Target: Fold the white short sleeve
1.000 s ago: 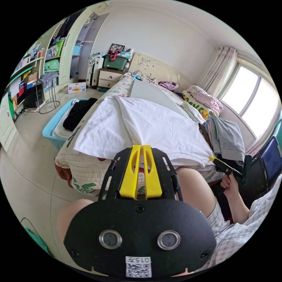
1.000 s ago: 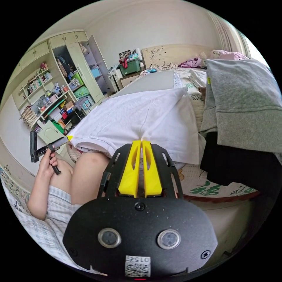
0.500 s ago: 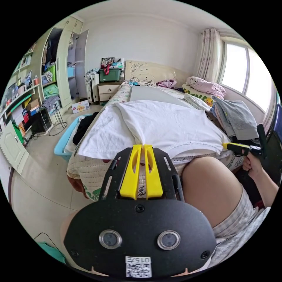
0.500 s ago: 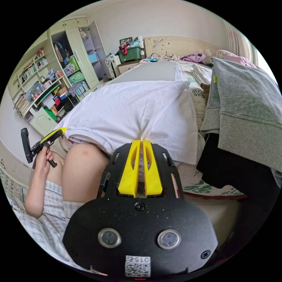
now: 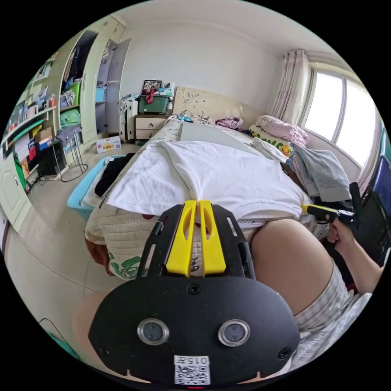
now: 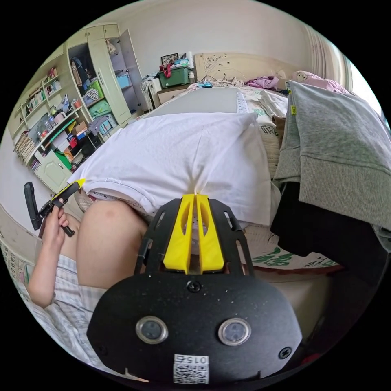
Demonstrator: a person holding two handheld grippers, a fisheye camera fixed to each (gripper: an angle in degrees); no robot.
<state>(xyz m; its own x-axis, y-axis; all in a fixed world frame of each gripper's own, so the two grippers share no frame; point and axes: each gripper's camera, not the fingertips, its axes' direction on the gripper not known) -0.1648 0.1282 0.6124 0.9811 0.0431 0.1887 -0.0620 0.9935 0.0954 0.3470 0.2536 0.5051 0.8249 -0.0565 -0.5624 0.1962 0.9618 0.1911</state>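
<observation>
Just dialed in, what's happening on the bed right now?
A person seated at the foot of the bed holds the white short sleeve shirt by its near hem with both tongs. The left tongs and the right tongs are each pinched shut on that edge, a stretch of hem between them. The shirt lies spread on the bed, one side already folded inward. A pile of grey and dark clothes sits beside it.
</observation>
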